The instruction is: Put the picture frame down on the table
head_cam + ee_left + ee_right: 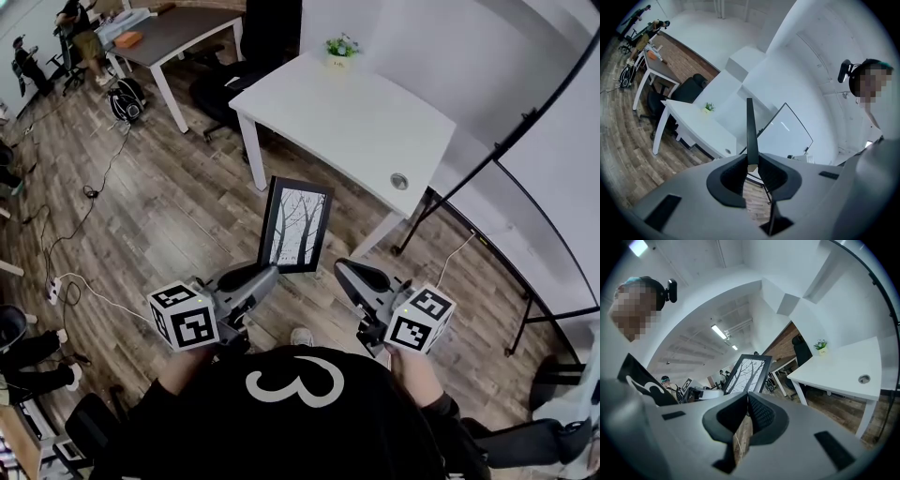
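The picture frame (296,225) is black with a print of bare trees, and it is held upright in the air over the wooden floor, short of the white table (356,122). My left gripper (270,274) is shut on its lower left edge. In the left gripper view the frame (750,126) shows edge-on, rising from the gripper (751,160). My right gripper (343,270) hangs just right of the frame with its jaws shut on nothing. In the right gripper view, the frame (747,373) stands beyond that gripper (748,397).
A small potted plant (341,52) sits at the table's far edge, and a cable hole (399,181) is near its front corner. A whiteboard on a stand (553,197) is to the right. Office chairs (220,89) and another table (178,33) stand behind.
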Tool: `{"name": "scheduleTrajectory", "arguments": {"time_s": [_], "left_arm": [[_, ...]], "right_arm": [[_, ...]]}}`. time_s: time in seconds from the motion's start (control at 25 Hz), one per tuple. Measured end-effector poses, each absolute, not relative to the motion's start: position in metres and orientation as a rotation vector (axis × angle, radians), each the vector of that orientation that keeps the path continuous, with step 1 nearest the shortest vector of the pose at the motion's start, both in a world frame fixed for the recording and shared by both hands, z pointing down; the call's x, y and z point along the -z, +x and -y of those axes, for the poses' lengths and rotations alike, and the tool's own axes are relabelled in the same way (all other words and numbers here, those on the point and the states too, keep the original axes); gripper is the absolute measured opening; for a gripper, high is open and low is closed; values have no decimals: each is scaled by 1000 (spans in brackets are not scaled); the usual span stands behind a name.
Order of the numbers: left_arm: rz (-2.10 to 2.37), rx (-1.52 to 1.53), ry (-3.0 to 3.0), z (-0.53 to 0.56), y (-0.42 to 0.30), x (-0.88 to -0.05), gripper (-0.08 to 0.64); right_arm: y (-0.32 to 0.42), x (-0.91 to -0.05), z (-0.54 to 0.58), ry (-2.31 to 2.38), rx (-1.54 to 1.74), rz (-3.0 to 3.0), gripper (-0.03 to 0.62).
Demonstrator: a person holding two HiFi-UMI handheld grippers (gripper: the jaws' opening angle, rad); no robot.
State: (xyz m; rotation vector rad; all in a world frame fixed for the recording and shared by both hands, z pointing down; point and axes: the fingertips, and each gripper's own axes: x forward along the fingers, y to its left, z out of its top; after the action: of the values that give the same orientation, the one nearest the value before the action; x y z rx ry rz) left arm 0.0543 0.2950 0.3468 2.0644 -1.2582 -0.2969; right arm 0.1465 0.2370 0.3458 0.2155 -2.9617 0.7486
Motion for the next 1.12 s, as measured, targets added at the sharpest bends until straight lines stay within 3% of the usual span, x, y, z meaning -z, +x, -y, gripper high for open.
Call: {"name": "scheduleTrajectory", "arguments": {"time_s": [0.68,1.12], "left_arm": [[1279,283,2063,-236,71,-349,80],[1250,294,2083,-180,21,-356,80]], "right_arm": [[158,-348,-173,182,-759,2986,23],[111,-349,-127,228,-738,2974,23]]}}
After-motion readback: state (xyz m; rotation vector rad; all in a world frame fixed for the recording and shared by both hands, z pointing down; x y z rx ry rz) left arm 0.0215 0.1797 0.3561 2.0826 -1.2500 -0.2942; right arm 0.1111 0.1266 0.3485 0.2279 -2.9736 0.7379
